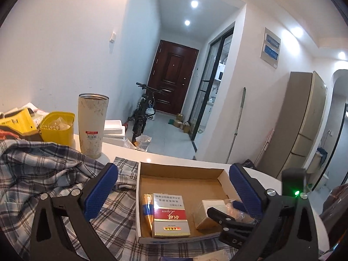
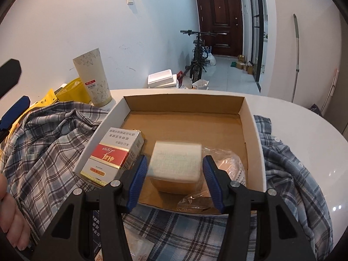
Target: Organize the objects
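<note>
Cardboard, brown inside and white outside, is forming the shallow tray [image 2: 253, 139] that is sitting on the plaid shirt [image 2: 50, 143] spread over the white table [image 2: 304, 130], near the table's far edge. I am holding my right gripper [image 2: 175, 181] over the tray's near edge, its blue pads [image 2: 139, 182] standing on either side of a small box [image 2: 176, 163] with a white top and tan sides; the pads are flanking it with a sliver of space on each side, so I am not pressing on it, and the box is resting on the tray floor. Just to its right a crumpled clear plastic wrapper [image 2: 228, 169] is lying in the tray's near right corner. Against the tray's left wall a red and white cigarette pack [image 2: 113, 154] is lying flat, with an orange and blue tube [image 1: 148, 211] beside it on the wall side. My left gripper [image 1: 174, 189] is hovering above the tray with its jaws standing wide, holding nothing. Beyond the tray's far left corner a tall cream tumbler [image 1: 91, 124] is standing upright on the table, and a yellow container [image 1: 57, 126] is sitting just to its left.
</note>
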Available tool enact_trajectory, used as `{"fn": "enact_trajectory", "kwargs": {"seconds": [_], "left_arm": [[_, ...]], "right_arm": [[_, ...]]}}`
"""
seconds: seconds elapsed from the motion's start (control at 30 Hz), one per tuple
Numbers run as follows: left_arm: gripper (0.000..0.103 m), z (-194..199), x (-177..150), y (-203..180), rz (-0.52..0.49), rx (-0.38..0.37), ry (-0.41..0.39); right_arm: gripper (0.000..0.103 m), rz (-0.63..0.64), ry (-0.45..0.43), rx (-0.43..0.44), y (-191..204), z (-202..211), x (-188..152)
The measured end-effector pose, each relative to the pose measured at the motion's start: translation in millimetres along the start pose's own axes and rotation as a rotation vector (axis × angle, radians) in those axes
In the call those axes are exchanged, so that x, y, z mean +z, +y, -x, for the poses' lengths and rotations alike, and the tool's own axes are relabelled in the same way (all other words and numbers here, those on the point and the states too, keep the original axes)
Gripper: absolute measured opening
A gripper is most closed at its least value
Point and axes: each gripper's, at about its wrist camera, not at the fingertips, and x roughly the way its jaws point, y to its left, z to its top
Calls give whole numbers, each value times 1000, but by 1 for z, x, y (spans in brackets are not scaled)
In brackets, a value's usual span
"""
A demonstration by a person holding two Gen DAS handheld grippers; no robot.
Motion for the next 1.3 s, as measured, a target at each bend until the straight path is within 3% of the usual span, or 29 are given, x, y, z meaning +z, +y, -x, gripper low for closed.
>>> {"fn": "enact_trajectory", "kwargs": {"seconds": [0.07,0.17,0.3,0.47,0.77,1.0,1.17,1.3], "left_arm": [[103,4,3,-4,-27,12,-18],[103,21,13,-13,-60,30,-55],[103,53,30,-27,-131,34,-97],[103,90,38,-44,-181,30,-62],[103,147,31,-46,-139,-42,-103],[103,132,13,-25,-112,-21,-63],[103,91,-8,-6,-74,-1,88],[103,75,-17,5,21,-76,189]], "right_arm": [[69,-4,-27,-8,-1,9,4],[71,-22,-87,-25,-5,37,14],[89,-11,-187,-115,-9,88,28],[100,47,-302,-125,-6,148,27],[103,-66,-401,-48,-11,211,-2],[103,-63,-410,-46,-16,207,-24],[103,-37,-347,-67,-23,178,-33],[103,-54,-258,-42,-33,155,-38]]}}
